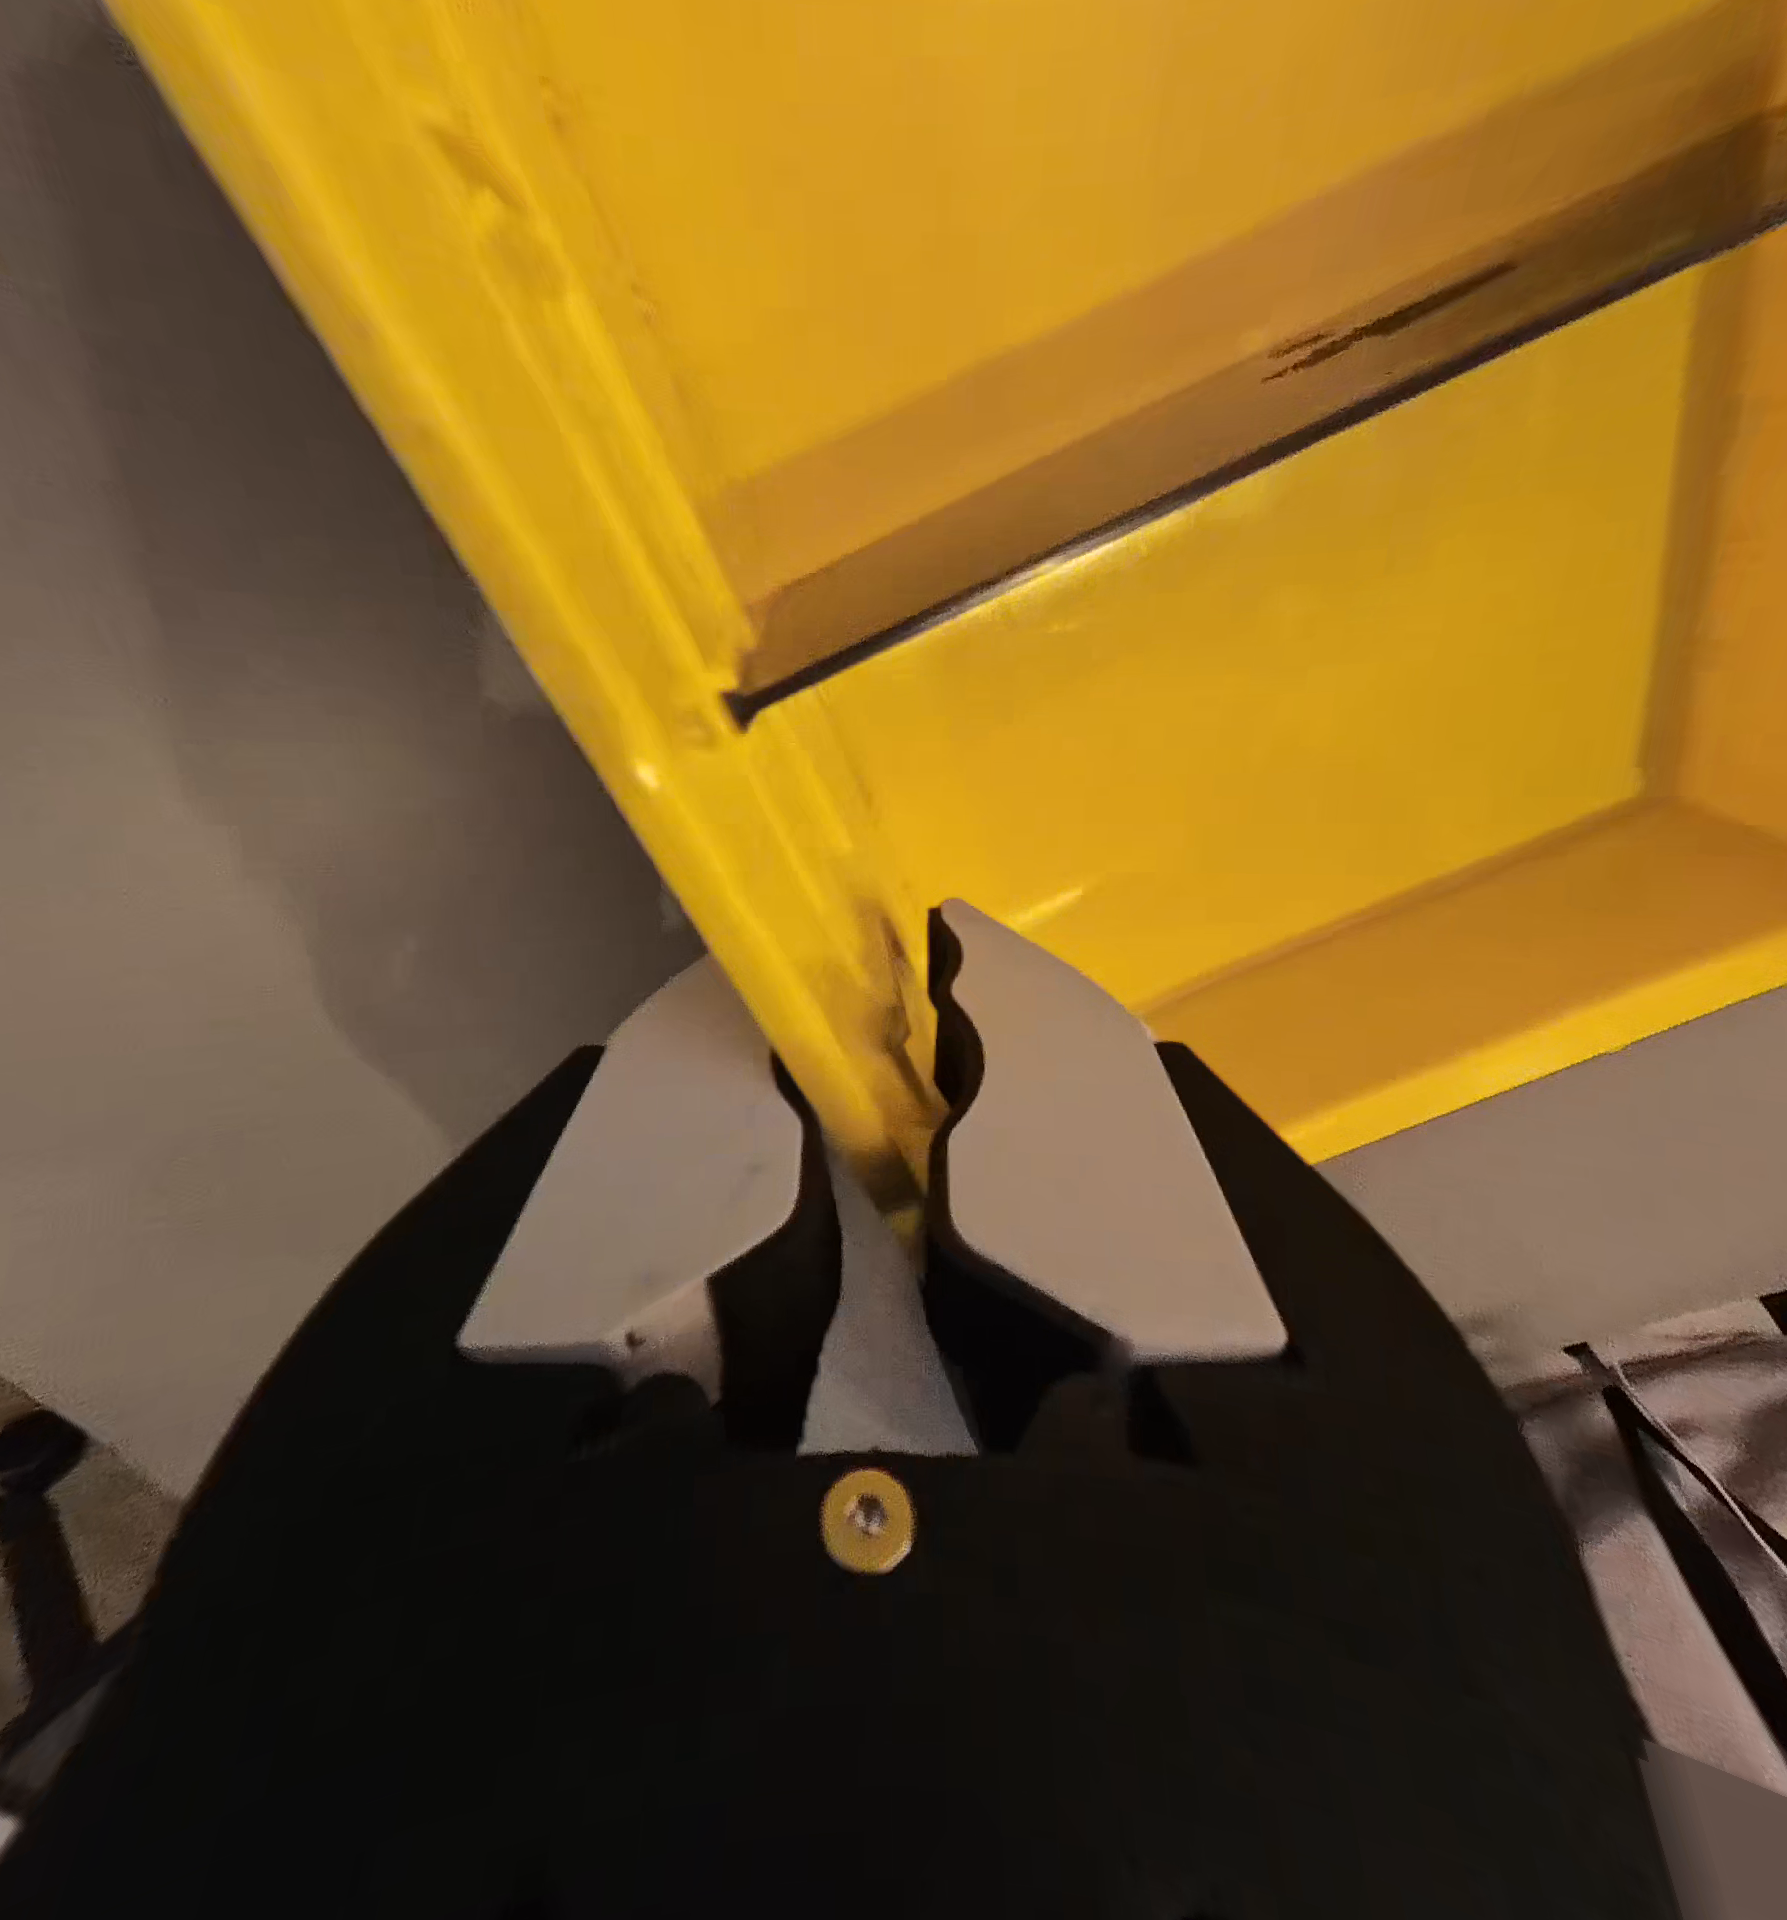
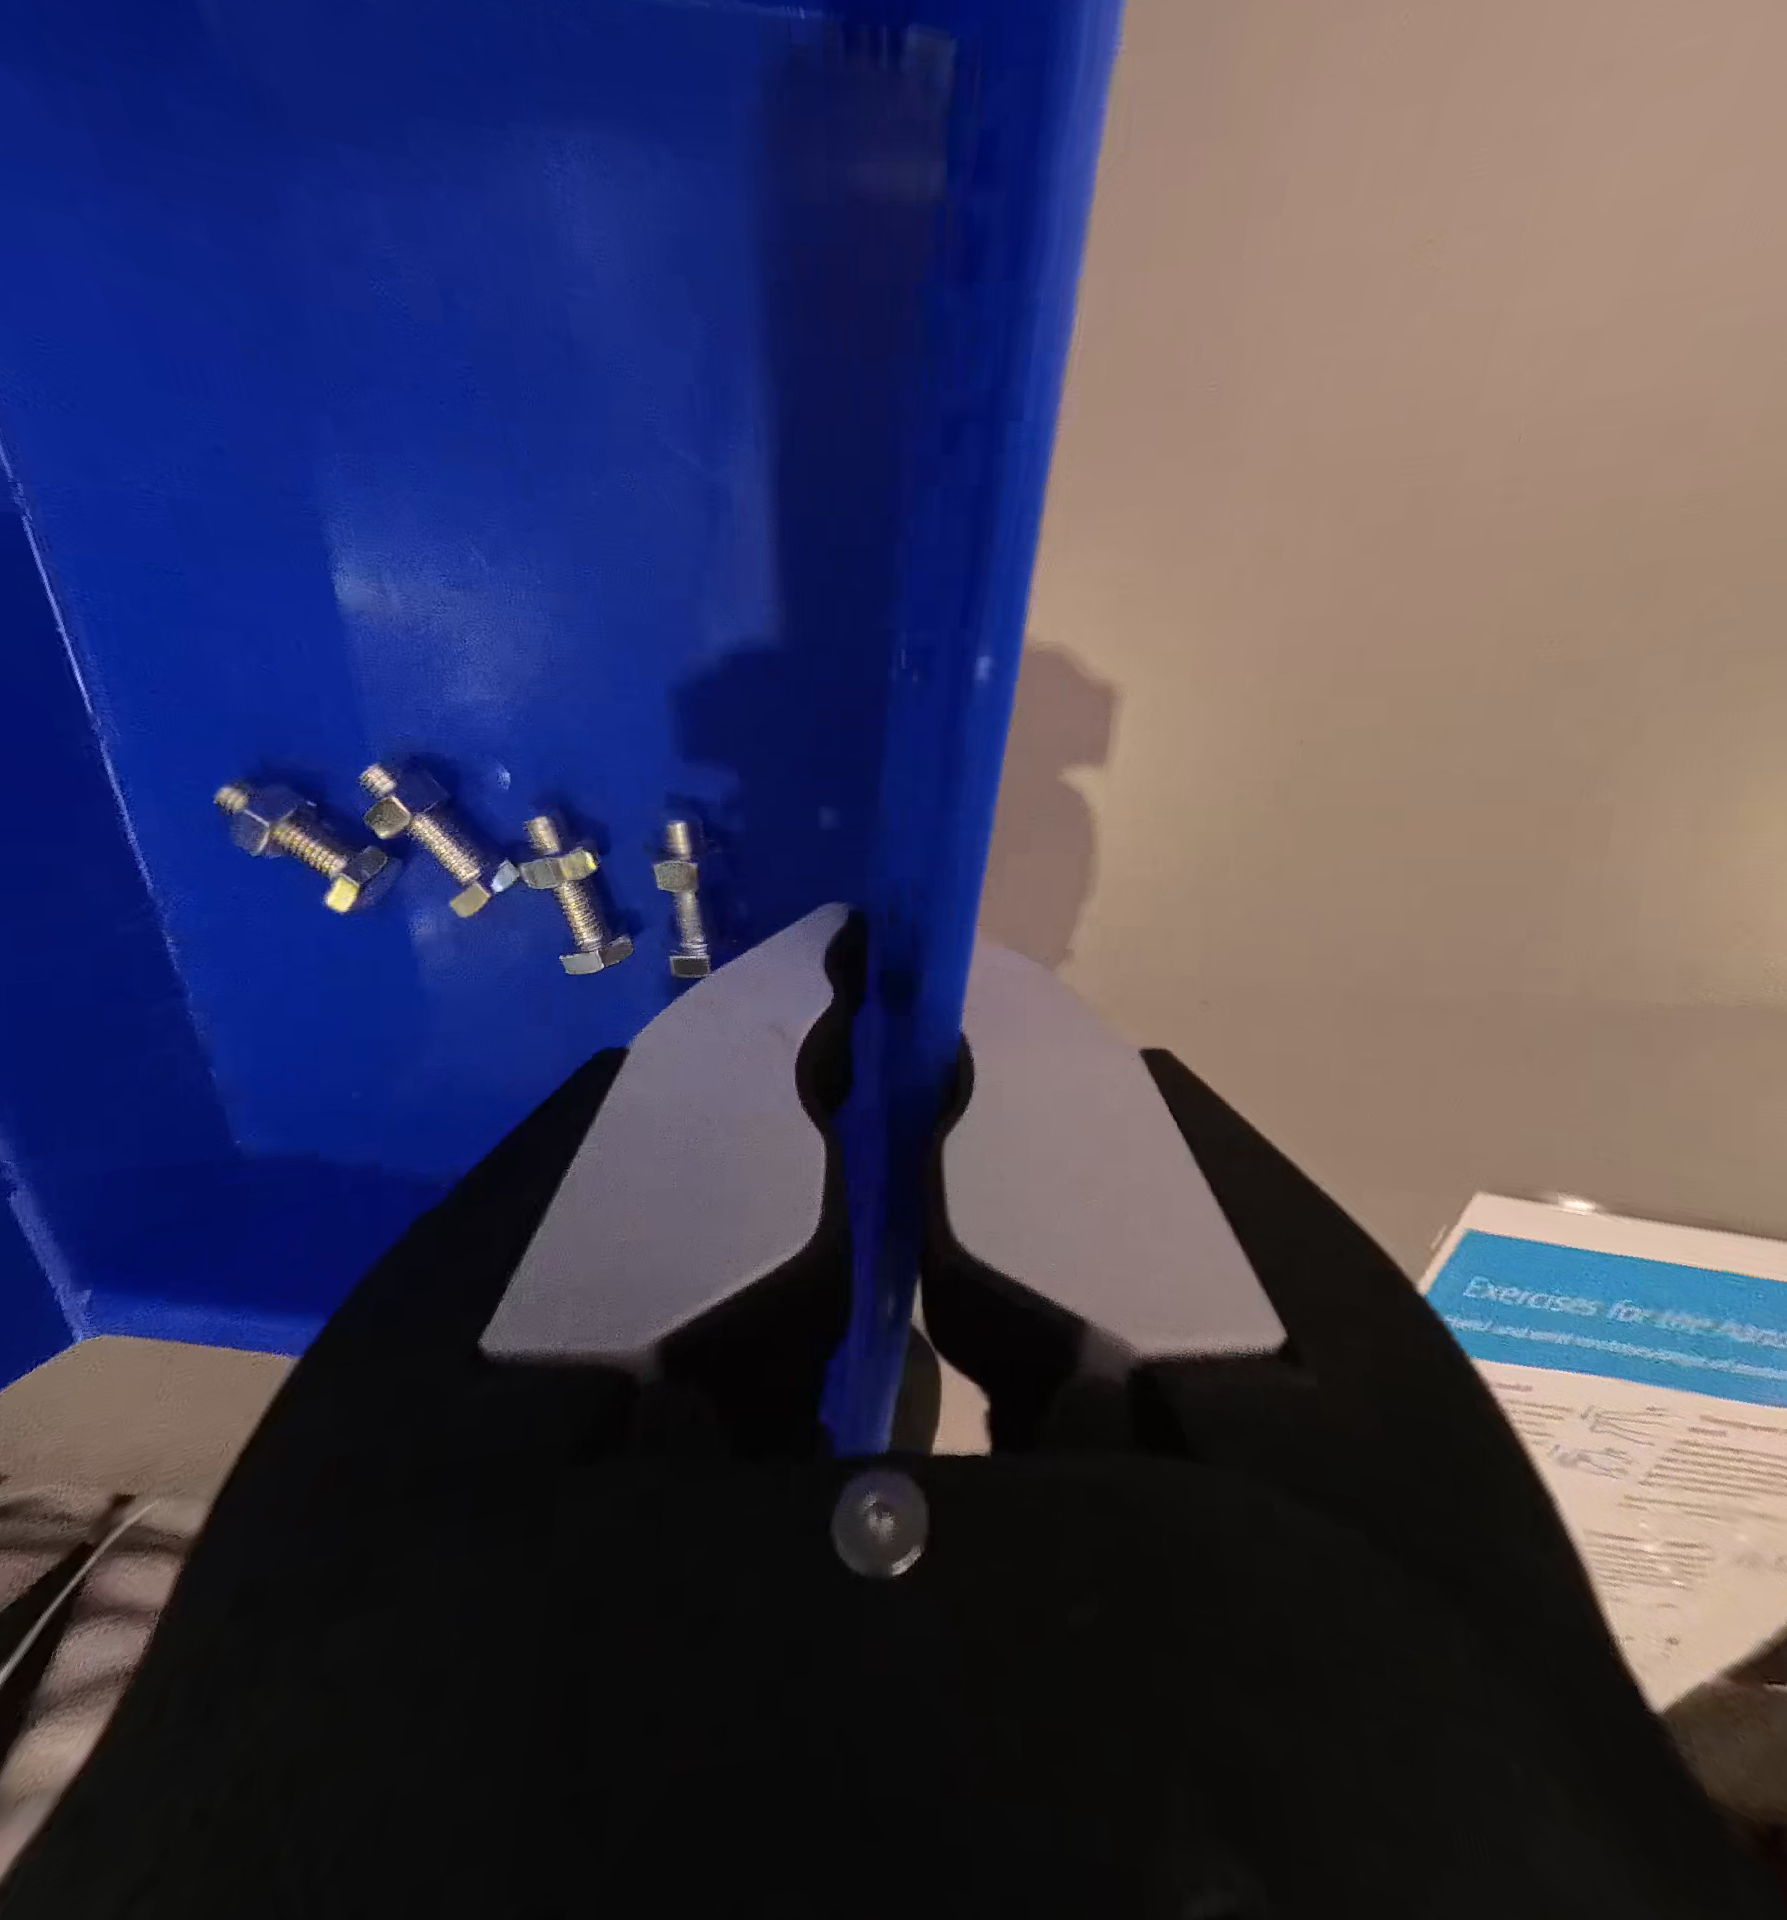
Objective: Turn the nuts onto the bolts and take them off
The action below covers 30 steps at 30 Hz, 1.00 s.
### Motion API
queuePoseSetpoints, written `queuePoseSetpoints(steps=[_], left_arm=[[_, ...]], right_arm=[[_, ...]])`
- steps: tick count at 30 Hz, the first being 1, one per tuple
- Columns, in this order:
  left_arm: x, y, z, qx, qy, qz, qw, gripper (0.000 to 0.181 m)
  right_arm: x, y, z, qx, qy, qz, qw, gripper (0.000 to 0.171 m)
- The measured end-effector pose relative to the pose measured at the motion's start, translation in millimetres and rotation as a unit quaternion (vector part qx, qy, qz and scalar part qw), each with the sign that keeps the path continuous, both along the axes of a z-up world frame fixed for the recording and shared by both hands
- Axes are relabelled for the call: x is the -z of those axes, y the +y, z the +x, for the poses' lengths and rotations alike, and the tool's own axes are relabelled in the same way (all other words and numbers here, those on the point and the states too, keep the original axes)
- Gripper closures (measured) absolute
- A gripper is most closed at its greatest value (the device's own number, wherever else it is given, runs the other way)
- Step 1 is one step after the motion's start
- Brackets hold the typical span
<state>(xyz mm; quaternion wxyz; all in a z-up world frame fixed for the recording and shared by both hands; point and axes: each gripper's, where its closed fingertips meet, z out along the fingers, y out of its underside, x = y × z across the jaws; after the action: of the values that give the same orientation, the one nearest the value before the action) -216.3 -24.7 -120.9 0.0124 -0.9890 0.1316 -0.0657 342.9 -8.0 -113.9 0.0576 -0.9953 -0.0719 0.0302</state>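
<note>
In the right wrist view, several silver bolts with nuts threaded on them (image 2: 453, 862) lie on the floor of a blue plastic bin (image 2: 432, 499). My right gripper (image 2: 899, 987) is shut on the bin's right wall, one finger inside and one outside. In the left wrist view, a yellow plastic bin (image 1: 1232, 727) with a dark divider (image 1: 1284, 416) shows no nuts or bolts inside. My left gripper (image 1: 847, 997) is shut on the yellow bin's left wall, gripping it near the corner.
Both bins rest on a pale table (image 2: 1440, 623). A printed sheet with a blue header (image 2: 1647, 1403) lies at the right of the right wrist view. Grey fabric with dark straps (image 1: 1699, 1507) lies near the yellow bin's front edge. My hands' fingertips stand some 55 cm from each other.
</note>
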Motion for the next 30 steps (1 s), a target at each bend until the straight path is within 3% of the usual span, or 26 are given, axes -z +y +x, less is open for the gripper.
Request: queuePoseSetpoints(steps=[3,6,7,9,11,13,16,19,26,30], left_arm=[[1,2,23,0.029,0.005,-0.002,1.000,0.165],[-3,-2,42,0.061,-0.034,-0.007,0.998,0.159],[-7,-5,46,0.065,-0.049,-0.006,0.997,0.159],[-24,-5,48,0.061,-0.075,0.023,0.995,0.159],[-45,-3,45,0.049,-0.089,0.068,0.992,0.159],[-64,-4,42,0.043,-0.098,0.107,0.988,0.159],[-85,-11,44,0.055,-0.110,0.147,0.981,0.159],[-99,-15,51,0.073,-0.121,0.173,0.975,0.159],[-122,-14,79,0.118,-0.144,0.222,0.957,0.159],[-136,-20,91,0.138,-0.155,0.249,0.946,0.158]], right_arm=[[-15,12,-14,-0.032,-0.049,0.050,0.997,0.145],[-69,32,-39,-0.046,-0.063,0.196,0.977,0.135],[-97,38,-67,-0.075,-0.036,0.273,0.958,0.132],[-156,32,-156,-0.173,0.092,0.423,0.885,0.125],[-183,-2,-250,-0.279,0.253,0.464,0.802,0.117],[-154,-11,-303,-0.311,0.299,0.343,0.835,0.108],[-95,14,-320,-0.298,0.206,0.214,0.907,0.111],[-58,21,-318,-0.262,0.153,0.127,0.944,0.111],[-10,6,-336,-0.138,0.197,0.008,0.971,0.124],[15,-8,-342,-0.159,0.147,-0.043,0.975,0.135]])
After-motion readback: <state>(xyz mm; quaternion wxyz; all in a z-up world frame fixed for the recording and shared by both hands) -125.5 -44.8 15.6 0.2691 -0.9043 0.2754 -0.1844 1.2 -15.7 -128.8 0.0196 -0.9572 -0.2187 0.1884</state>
